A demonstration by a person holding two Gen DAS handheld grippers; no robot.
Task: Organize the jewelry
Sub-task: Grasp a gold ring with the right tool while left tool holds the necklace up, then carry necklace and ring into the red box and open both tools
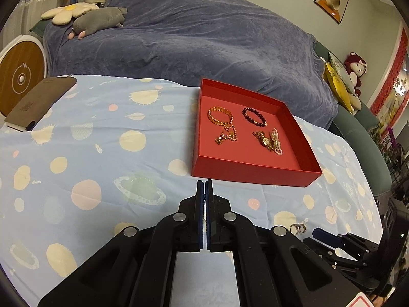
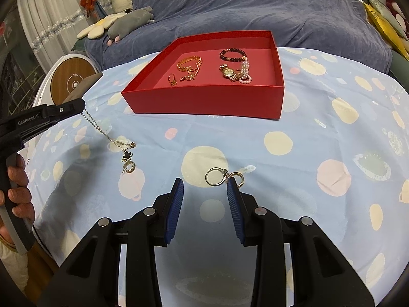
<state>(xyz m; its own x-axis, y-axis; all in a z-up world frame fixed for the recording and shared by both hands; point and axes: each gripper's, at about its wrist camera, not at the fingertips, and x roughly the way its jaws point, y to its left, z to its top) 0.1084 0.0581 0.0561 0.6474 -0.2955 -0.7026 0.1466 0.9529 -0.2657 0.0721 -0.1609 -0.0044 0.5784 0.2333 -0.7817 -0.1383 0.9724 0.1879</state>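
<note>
Item: red tray (image 1: 251, 172), open-topped, on a table (image 1: 84, 138) draped in a pale blue planet-print cloth.

Contents, both views: amber bead bracelet (image 1: 219, 115) with gold chain (image 1: 231, 134) trailing toward a gold ring (image 1: 219, 139); dark bead bracelet (image 1: 254, 117); gold watch (image 1: 264, 140) touching a pink pearl strand (image 1: 277, 143).

Left wrist view: left gripper (image 1: 205, 186) fingers pressed together, tips just short of the tray's near wall. What they pinch cannot be told from here. Two silver rings (image 1: 297, 228) lie on the cloth at 4 o'clock, near the right gripper's blue fingertip (image 1: 323, 235).

Right wrist view only: left gripper (image 2: 81, 106) at 9 o'clock, held in a hand (image 2: 16, 179), pinching the end of a thin chain necklace (image 2: 102, 130). The chain hangs down to a dark clover pendant (image 2: 127, 155), with a small hoop earring (image 2: 130, 166) just below it on the cloth. Right gripper (image 2: 205, 186) fingers spread wide; the silver rings (image 2: 223, 176) sit at 12 o'clock, the right finger's tip overlapping them. Tray (image 2: 204, 102) beyond, at 12 o'clock.

Background: blue-covered sofa (image 1: 179, 38), plush toys (image 1: 99, 20).
</note>
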